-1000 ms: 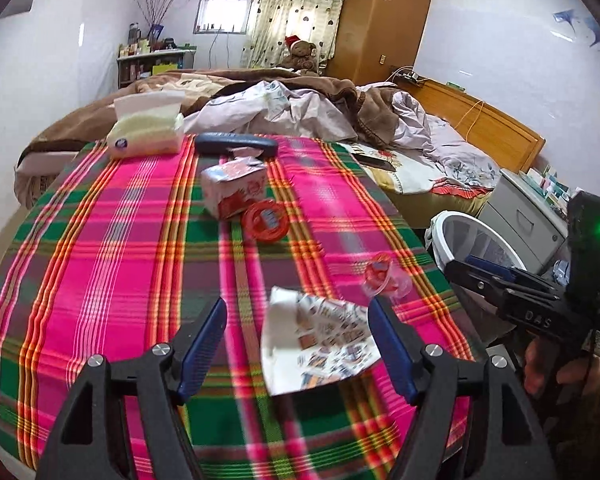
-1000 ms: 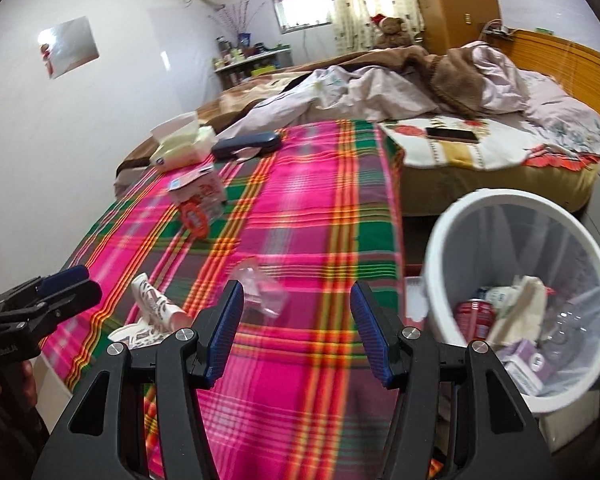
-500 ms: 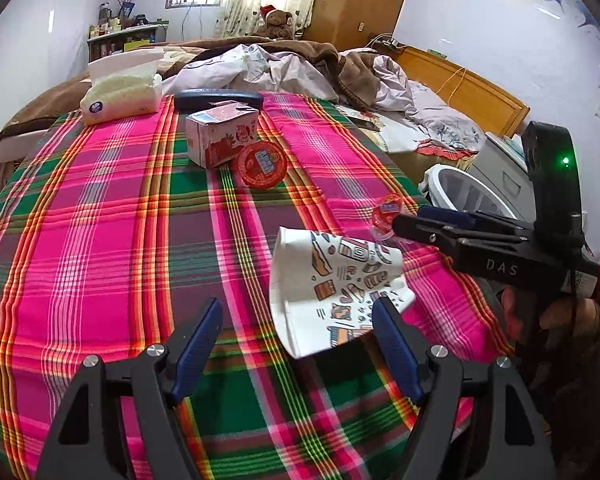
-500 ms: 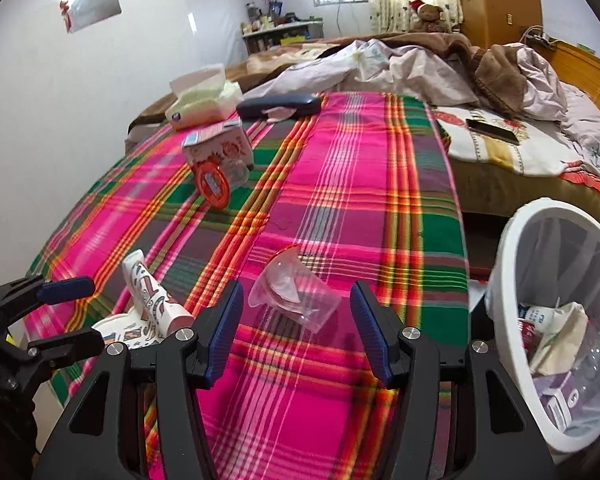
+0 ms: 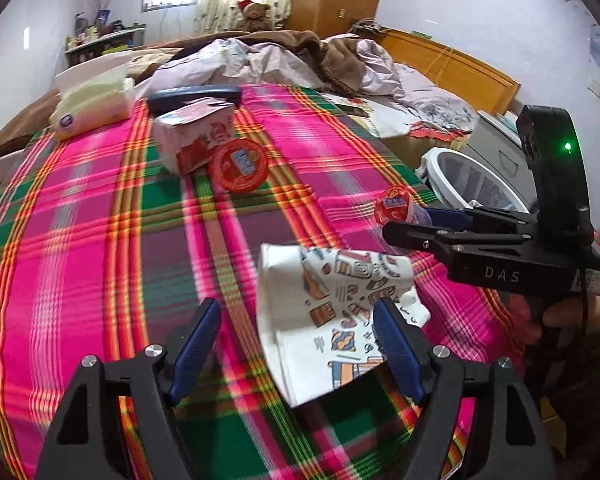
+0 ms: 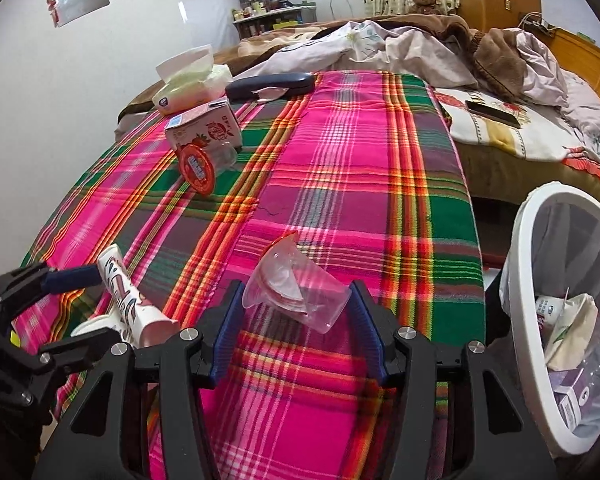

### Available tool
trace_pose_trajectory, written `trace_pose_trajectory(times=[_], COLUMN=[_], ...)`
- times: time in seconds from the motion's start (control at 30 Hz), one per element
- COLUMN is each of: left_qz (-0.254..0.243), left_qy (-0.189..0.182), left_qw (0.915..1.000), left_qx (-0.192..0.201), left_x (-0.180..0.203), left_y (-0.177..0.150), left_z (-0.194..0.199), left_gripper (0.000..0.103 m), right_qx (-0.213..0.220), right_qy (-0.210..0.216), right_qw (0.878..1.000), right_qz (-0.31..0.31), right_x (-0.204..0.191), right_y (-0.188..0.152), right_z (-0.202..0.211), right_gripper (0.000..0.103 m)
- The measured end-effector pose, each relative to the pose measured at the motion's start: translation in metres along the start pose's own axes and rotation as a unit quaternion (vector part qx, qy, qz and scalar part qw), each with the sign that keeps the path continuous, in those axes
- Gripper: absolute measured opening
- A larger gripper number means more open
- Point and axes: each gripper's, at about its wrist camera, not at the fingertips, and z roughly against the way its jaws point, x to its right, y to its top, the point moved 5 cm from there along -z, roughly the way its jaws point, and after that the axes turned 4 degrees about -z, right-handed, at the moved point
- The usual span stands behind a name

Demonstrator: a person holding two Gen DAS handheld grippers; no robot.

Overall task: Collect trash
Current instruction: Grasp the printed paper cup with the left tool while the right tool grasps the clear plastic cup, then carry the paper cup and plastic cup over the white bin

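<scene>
A crushed printed paper cup lies on the plaid tablecloth, between the wide-open jaws of my left gripper; it also shows in the right wrist view. A clear plastic cup with a red lid lies on its side between the open jaws of my right gripper; the pads stand close to its sides, contact unclear. It shows as a red lid in the left wrist view. A white trash bin with trash inside stands right of the table.
A pink carton and a red-lidded cup lie mid-table. A tissue pack and a dark case sit at the far edge. An unmade bed lies behind. The right gripper body is at my right.
Both grippers have moved forward over the table. The paper cup now sits between the left jaws and the clear cup between the right jaws. Both stayed open.
</scene>
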Motion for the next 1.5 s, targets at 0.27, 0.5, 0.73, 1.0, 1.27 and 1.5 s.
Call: trace_pose_trajectory(times=[0.27,0.5,0.73,1.0,1.27,1.5], left_qz=[-0.006,0.004,0.020,0.033,0.026,0.004], left_qy=[-0.015,-0.066,-0.064,-0.062,-0.037,-0.009], left_qw=[0.9998,0.9977,0.9977,0.9975,0.9988,0.9995], left_qx=[-0.007,-0.013,-0.005,0.008,0.021,0.030], left_x=[-0.002,0.013,0.023,0.036,0.043,0.052], left_y=[0.011,0.008,0.006,0.009,0.015,0.022], left_z=[-0.015,-0.018,-0.015,-0.013,-0.011,-0.003], left_gripper=[0.086,0.087,0.076,0.035,0.025,0.025], right_qx=[0.008,0.016,0.025,0.038,0.051,0.066], right_qy=[-0.003,-0.004,-0.006,-0.003,0.002,0.006], right_qw=[1.000,0.999,0.998,0.997,0.996,0.995], right_qz=[-0.027,-0.035,-0.055,-0.065,-0.071,-0.076], right_x=[0.012,0.016,0.024,0.026,0.029,0.031], right_y=[-0.005,-0.011,-0.014,-0.016,-0.017,-0.016], right_z=[0.009,0.017,0.023,0.028,0.034,0.042], right_gripper=[0.054,0.054,0.054,0.054,0.054,0.054])
